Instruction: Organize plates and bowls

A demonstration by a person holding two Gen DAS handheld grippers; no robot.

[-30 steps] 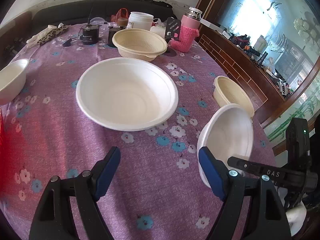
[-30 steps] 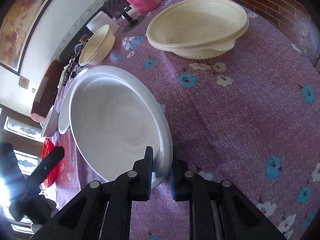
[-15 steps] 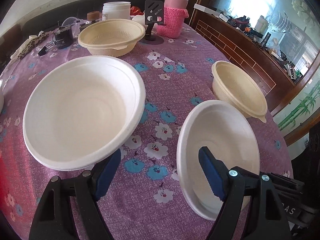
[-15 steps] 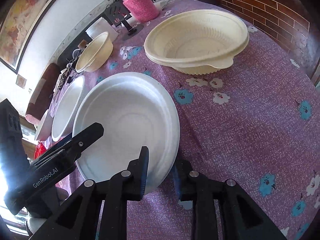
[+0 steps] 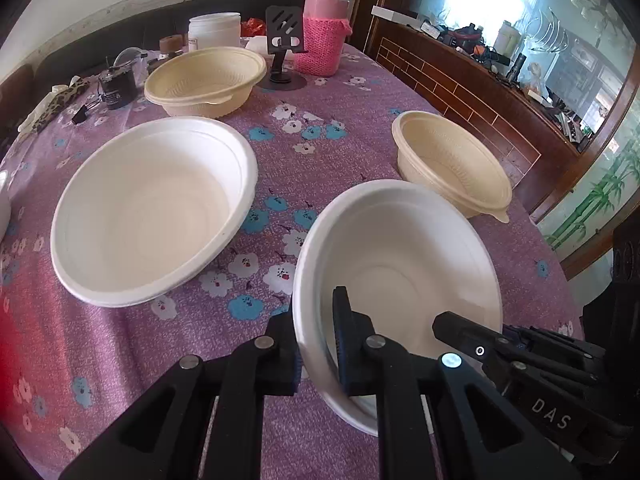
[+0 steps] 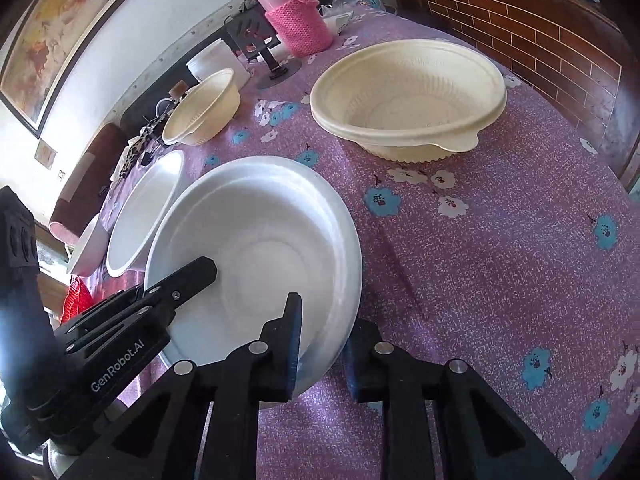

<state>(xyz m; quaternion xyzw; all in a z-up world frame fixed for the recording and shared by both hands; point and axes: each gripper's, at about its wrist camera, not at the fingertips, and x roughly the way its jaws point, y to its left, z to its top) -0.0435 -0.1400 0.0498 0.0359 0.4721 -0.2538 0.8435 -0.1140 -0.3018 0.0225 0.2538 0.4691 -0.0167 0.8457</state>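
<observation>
Purple floral tablecloth (image 5: 340,92) – both grippers are clenching one white bowl (image 5: 400,264), lower centre: left gripper (image 5: 316,344) and right gripper (image 6: 322,344) are gripping opposite rims. Nothing's stacked yet; second white bowl (image 5: 152,208) and 2 cream bowls (image 5: 448,164) are waiting – most is left.

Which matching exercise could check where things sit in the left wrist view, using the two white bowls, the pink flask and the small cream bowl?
Things:
1. small white bowl
2. large white bowl
3. pink flask
4. small cream bowl

Places:
A. far end, beside the phone stand
B. nearest the camera
C. far right, behind the small white bowl
D. left side, flat on the cloth

Pairs: 1-B, 2-D, 3-A, 4-C
</observation>
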